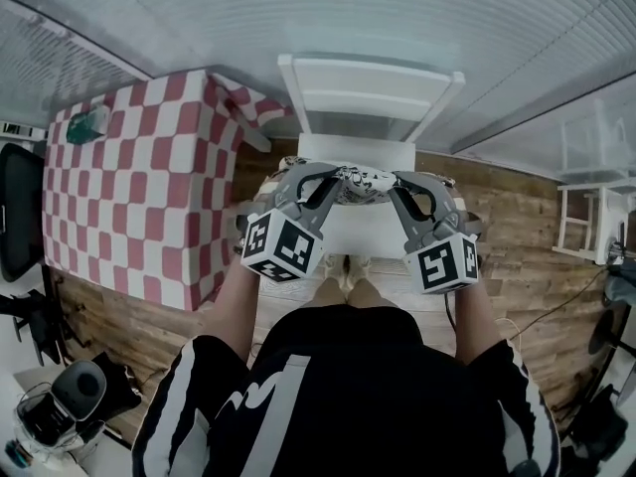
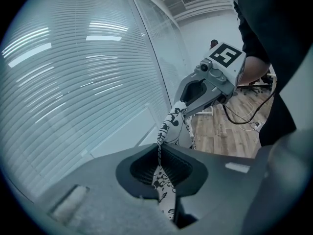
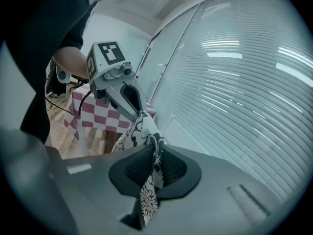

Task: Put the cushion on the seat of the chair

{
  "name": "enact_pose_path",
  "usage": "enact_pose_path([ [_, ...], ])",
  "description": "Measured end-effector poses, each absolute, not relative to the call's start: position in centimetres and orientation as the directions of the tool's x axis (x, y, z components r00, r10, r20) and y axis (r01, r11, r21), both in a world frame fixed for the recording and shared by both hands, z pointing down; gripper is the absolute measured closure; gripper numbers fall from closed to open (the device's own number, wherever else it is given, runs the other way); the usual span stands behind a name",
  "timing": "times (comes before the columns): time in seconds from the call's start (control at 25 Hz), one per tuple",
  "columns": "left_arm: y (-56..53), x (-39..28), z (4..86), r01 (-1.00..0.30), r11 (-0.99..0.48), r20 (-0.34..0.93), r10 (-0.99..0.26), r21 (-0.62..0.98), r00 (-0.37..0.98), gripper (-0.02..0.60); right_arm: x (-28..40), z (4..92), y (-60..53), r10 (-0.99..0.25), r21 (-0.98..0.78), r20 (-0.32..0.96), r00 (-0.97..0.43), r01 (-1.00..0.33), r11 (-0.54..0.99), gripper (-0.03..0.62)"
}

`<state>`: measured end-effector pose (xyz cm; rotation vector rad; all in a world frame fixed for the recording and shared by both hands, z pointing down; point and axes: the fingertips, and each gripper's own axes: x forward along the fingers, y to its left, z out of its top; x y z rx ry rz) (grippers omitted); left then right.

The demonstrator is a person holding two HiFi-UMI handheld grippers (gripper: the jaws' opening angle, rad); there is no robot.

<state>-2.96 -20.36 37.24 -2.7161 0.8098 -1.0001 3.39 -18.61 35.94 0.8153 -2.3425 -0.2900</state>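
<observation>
Bright, even light leaves glare streaks on the ribbed wall (fisheye edges, dark corners).

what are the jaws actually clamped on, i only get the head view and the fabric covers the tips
Observer: The left gripper view shows its jaws shut on a thin edge of the black-and-white patterned cushion.
Operator: and the right
Observer: The right gripper is likewise shut on the cushion, with a flap of fabric poking out on the camera side.
Operator: same edge?
Observer: It looks so. In the left gripper view the edge runs from its jaws up to the right gripper's tips.
</observation>
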Motion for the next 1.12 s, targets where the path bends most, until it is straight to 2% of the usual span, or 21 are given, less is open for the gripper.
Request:
enact_pose_path([
  [0.52,-26.4,-3.7,40.5,-0.412,-0.834,0.584,-0.552,-0.367,0.596,0.563,3.0,39.5,-25.3,-0.6,0.491,0.51,-0.616,-0.364,0.791,0.579],
  [1.12,-32.9,-3.5,42.0,-0.378,-0.828,0.603,-0.561,-0.415,0.567,0.561,3.1,41.6,-30.7,-0.604,0.55,0.526,-0.598,-0.303,0.779,0.579],
])
